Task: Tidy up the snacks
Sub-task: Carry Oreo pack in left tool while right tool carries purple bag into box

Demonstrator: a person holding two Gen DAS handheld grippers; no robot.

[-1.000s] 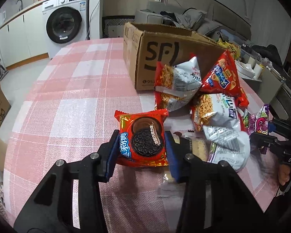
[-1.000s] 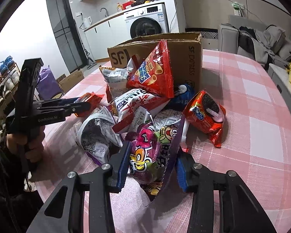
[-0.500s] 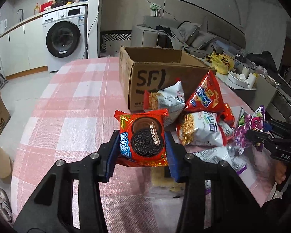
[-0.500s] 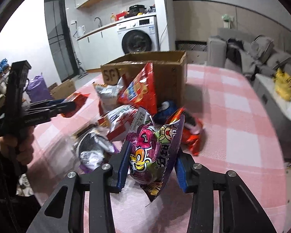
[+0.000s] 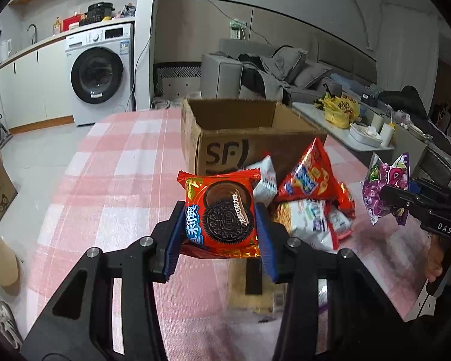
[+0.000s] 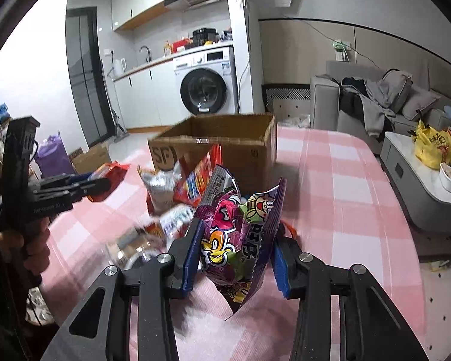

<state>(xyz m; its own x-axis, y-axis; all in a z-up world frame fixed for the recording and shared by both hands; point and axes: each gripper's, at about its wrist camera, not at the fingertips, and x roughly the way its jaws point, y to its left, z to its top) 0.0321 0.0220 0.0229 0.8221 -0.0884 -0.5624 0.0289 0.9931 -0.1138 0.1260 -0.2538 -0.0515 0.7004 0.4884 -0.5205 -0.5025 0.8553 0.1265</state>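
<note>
My left gripper (image 5: 220, 234) is shut on a red Oreo cookie pack (image 5: 222, 212), held above the pink checked tablecloth (image 5: 111, 186). My right gripper (image 6: 236, 252) is shut on a purple candy bag (image 6: 240, 234), also lifted off the table. Each gripper shows in the other's view: the right one with the purple candy bag (image 5: 388, 188) at the right edge, the left one with the red cookie pack (image 6: 108, 177) at the left. An open brown cardboard box (image 5: 243, 138) marked SF stands beyond a heap of snack bags (image 5: 309, 201).
A flat clear-wrapped pack (image 5: 252, 288) lies on the cloth under my left gripper. A washing machine (image 5: 100, 75) and a grey sofa (image 5: 273, 72) stand past the table. A low white side table (image 6: 421, 174) with a yellow bag is at the right.
Both grippers have risen with their packs still held, and both views have tilted up, so the snack heap and box sit lower and farther away.
</note>
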